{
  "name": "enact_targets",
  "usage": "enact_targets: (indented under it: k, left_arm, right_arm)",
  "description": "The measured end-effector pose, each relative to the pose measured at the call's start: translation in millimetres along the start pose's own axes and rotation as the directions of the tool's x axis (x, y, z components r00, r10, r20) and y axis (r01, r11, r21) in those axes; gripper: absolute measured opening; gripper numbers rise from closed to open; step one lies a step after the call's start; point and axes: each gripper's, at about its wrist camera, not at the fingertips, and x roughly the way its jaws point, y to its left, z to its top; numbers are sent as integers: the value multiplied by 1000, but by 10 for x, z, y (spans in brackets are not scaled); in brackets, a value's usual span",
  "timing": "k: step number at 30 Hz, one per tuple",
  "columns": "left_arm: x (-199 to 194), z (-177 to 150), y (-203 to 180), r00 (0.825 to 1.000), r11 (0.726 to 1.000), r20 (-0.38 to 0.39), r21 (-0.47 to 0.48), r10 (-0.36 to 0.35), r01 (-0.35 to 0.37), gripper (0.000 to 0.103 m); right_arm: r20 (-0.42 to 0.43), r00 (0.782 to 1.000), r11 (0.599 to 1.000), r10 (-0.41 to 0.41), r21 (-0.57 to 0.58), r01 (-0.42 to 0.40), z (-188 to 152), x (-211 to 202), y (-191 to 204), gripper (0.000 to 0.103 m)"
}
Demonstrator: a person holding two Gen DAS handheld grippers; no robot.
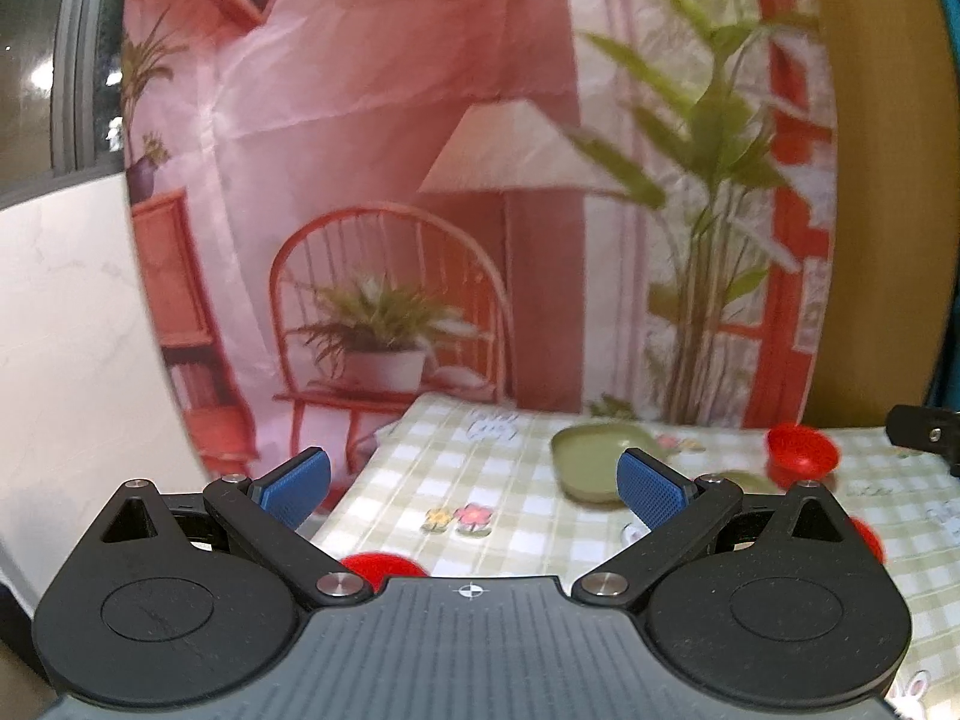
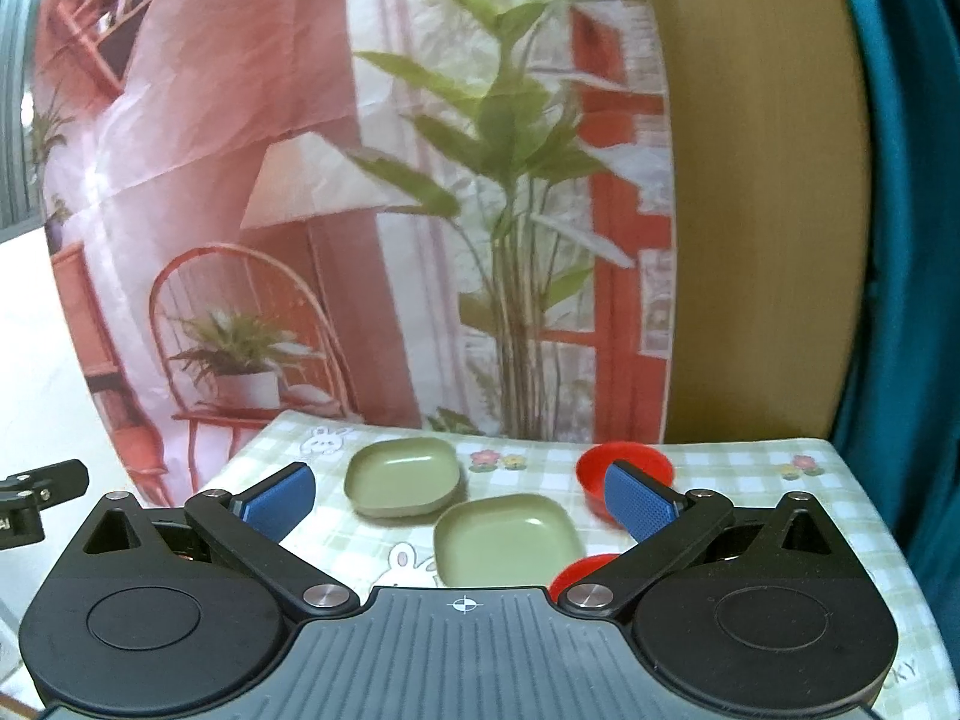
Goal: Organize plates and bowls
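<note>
Two green square plates sit on the checked tablecloth: a far one (image 2: 403,484) and a nearer one (image 2: 507,536). A red bowl (image 2: 624,468) stands at the back right, and another red bowl (image 2: 579,573) peeks out beside the right gripper's body. My right gripper (image 2: 459,501) is open and empty, held above the table with both plates between its fingers' lines. My left gripper (image 1: 474,483) is open and empty above the table's left edge. In the left wrist view I see a green plate (image 1: 585,461), a red bowl (image 1: 801,453) and a red bowl (image 1: 381,567) close under the gripper.
The table (image 2: 750,468) is small, with a printed backdrop (image 2: 360,180) right behind it and a wooden panel (image 2: 768,240) at the right. A white wall (image 1: 66,330) lies left of the table. The other gripper's tip shows at the edge (image 1: 924,429).
</note>
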Motion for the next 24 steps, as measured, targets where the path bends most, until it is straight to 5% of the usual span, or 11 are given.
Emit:
enact_targets:
  k: [8,12,17,24]
  left_arm:
    - [325,-248,86,999,998,-31,-54,-35,33,101]
    - [569,-426,25,993,999,-115,-31,-21,18,85]
    - [853,-694,65,970,992,-220,-99,-104,84,78]
    - [1125,-1016,-60,929,993,-351,-68,-118,100,74]
  right_arm:
    - [-79,996,997,50,-56,-54,-243,532,98,87]
    - [-147,985,993,90,-68,-101,-447,799,127,73]
    - [-223,967,986,125,-77,-146,-704,1050,157,56]
    - [-316,939,989,133,-25,-148,-1025,1254,30,38]
